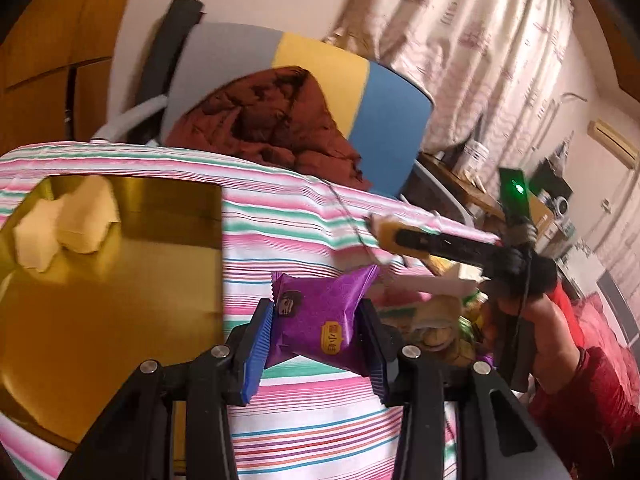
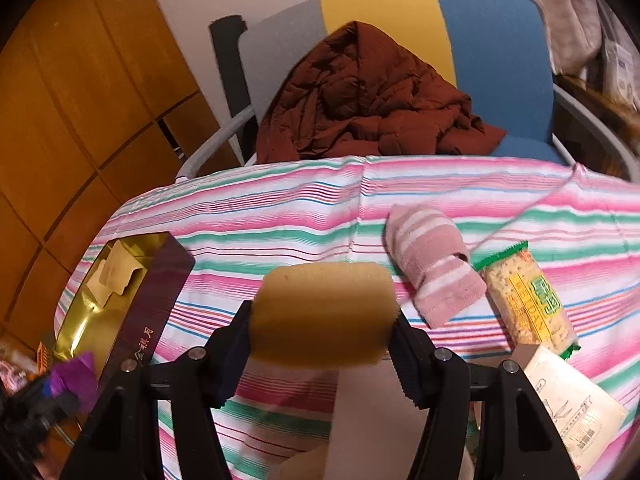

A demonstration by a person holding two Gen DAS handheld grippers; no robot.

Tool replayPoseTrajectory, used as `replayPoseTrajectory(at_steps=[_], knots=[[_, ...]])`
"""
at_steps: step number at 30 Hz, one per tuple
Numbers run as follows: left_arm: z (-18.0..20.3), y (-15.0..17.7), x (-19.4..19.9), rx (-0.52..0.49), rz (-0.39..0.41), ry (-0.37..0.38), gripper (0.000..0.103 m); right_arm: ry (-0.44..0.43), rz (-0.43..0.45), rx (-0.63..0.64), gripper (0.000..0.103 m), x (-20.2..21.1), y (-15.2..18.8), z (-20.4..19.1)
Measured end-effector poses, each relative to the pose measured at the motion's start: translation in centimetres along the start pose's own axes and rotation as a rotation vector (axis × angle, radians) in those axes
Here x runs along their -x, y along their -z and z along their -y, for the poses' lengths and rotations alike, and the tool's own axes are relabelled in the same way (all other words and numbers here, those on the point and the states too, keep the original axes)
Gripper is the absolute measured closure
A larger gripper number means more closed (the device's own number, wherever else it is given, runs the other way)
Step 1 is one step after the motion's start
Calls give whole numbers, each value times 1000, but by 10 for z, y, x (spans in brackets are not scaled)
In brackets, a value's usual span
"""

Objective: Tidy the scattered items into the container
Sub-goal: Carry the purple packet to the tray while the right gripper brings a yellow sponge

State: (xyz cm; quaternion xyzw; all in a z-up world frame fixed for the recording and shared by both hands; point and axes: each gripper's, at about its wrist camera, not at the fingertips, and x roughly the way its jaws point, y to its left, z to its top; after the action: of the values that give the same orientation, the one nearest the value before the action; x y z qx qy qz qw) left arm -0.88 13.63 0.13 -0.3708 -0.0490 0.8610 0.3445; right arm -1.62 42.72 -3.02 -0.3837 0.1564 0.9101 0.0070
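My left gripper (image 1: 316, 340) is shut on a purple snack packet (image 1: 320, 320), held above the striped cloth just right of the gold-lined box (image 1: 120, 280). Pale card pieces (image 1: 68, 220) lie in that box. My right gripper (image 2: 324, 332) is shut on a yellow sponge (image 2: 324, 312), squeezed between its pads above the cloth. From the right wrist view the same box (image 2: 148, 312), purple outside and gold inside, sits at the left, with the purple packet (image 2: 76, 380) low beside it. The right gripper (image 1: 384, 232) with its sponge also shows in the left wrist view.
A pink striped sock (image 2: 432, 264), a green-edged cracker pack (image 2: 528, 300) and a white printed packet (image 2: 568, 404) lie on the striped tablecloth (image 2: 280, 208). Behind the table stands a grey, yellow and blue chair (image 2: 480, 40) with a brown jacket (image 2: 368, 96) on it.
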Motion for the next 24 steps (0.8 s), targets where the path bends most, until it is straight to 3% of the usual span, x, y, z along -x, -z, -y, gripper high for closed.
replayPoseTrajectory(at_steps=[10, 16, 21, 24], knots=[[-72, -2, 34, 111, 46, -118, 61, -105, 83, 192, 40, 9, 8, -55], [-116, 4, 47, 164, 36, -187, 61, -165, 52, 247, 40, 7, 16, -91], [-146, 2, 43, 163, -19, -248, 61, -228, 19, 295, 40, 3, 23, -144], [-165, -3, 35, 163, -59, -289, 61, -208, -39, 343, 40, -10, 19, -184]])
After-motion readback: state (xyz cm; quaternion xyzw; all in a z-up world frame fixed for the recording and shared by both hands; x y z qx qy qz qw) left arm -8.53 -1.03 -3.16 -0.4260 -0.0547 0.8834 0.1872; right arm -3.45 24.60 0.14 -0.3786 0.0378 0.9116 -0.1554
